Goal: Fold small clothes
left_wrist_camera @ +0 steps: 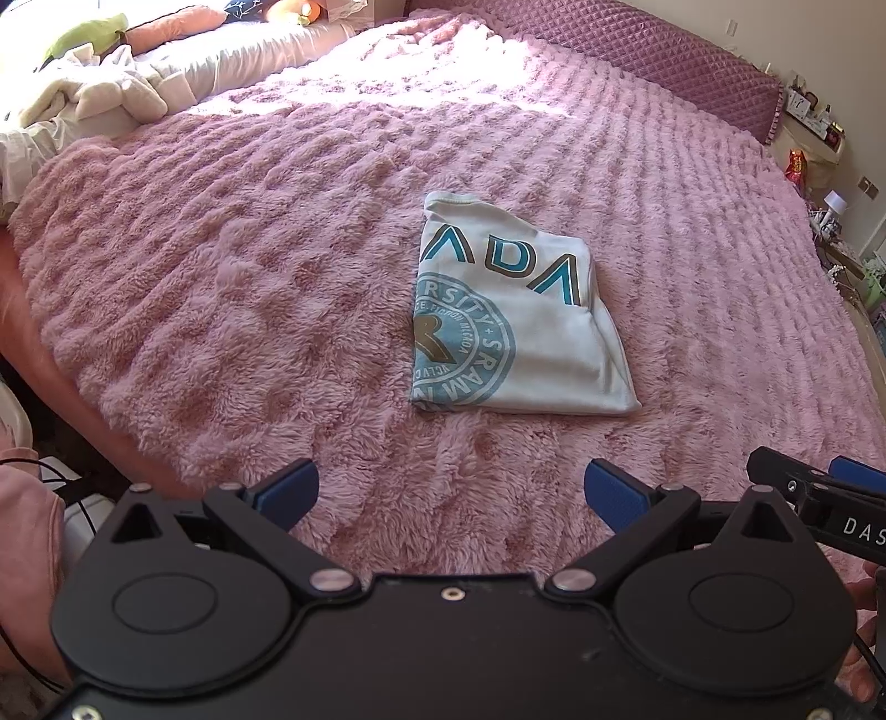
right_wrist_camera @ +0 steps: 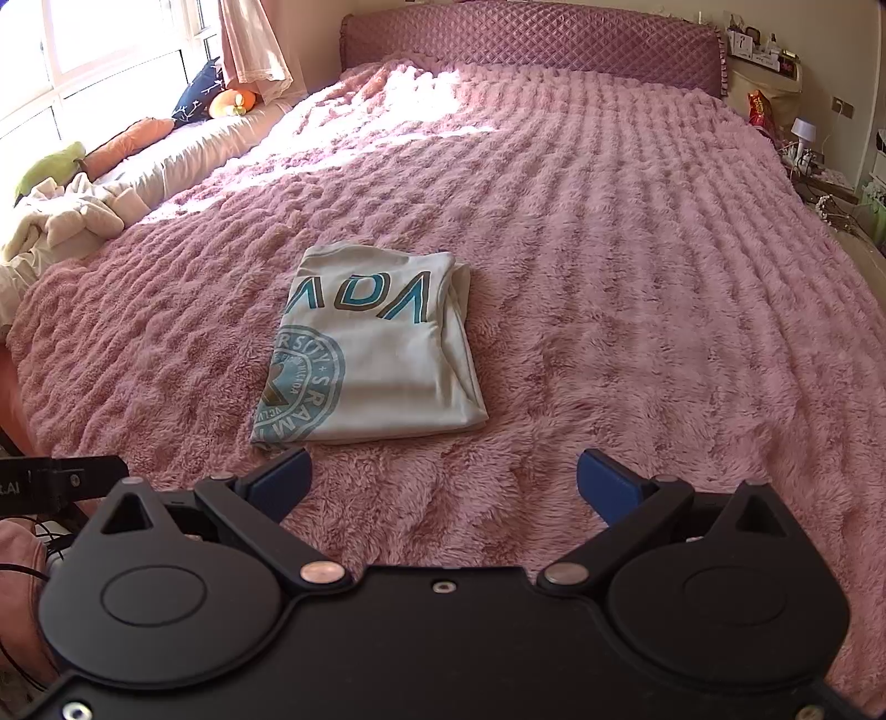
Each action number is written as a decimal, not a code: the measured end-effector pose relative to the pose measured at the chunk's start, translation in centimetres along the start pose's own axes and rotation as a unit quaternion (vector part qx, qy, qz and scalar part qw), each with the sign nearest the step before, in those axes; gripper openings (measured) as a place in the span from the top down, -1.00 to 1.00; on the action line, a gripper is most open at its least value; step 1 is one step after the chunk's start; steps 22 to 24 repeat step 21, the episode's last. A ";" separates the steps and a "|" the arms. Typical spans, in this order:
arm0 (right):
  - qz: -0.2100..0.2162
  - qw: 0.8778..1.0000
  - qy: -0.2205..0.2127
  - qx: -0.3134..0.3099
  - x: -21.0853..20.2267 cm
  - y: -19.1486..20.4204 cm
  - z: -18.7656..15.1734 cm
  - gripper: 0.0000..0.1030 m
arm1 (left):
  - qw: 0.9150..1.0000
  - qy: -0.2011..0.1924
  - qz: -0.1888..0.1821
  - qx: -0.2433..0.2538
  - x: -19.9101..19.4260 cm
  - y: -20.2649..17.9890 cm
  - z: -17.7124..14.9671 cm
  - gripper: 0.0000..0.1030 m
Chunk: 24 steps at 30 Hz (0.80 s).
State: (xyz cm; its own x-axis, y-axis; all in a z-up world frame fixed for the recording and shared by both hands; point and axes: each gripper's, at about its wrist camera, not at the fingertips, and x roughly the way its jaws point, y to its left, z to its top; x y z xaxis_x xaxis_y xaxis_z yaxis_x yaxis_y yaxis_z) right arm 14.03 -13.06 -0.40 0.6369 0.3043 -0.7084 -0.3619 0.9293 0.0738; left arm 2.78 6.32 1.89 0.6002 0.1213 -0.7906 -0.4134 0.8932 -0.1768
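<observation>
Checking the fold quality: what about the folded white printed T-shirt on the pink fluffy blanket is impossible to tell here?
- Folded white printed T-shirt: sleeves and underside tucked under, hidden in both views.
- Round teal print: cut off by the fold edge.
- Small lettering: too small, both views.

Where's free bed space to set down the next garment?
Open blanket right of the folded T-shirt, up to the headboard; also between the shirt and both open grippers. Crowded: left edge, crumpled cream clothes and pillows.

A home bedroom: a fluffy pink blanket (right_wrist_camera: 609, 277) covers a wide bed, quilted headboard (right_wrist_camera: 526, 44) at 12 o'clock, pillows (right_wrist_camera: 127, 141) and sunlit window (right_wrist_camera: 83, 50) at 10 o'clock.
</observation>
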 end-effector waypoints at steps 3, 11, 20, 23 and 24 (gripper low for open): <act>-0.002 1.000 0.002 -0.001 0.1 0.1 0.0 -1.00 | 1.000 0.006 -0.005 -0.003 0.2 0.1 0.1 -1.00; -0.001 1.000 0.005 -0.003 0.3 0.1 0.1 -1.00 | 1.000 0.004 -0.001 0.002 0.3 0.0 0.1 -1.00; -0.001 1.000 0.007 -0.005 0.6 0.2 0.0 -1.00 | 1.000 0.005 -0.002 0.005 0.5 -0.1 0.3 -1.00; -0.002 1.000 0.007 -0.005 0.6 0.2 0.0 -1.00 | 1.000 0.006 -0.002 0.005 0.5 -0.1 0.3 -1.00; -0.002 1.000 0.007 -0.005 0.6 0.2 0.0 -1.00 | 1.000 0.006 -0.002 0.005 0.5 -0.1 0.3 -1.00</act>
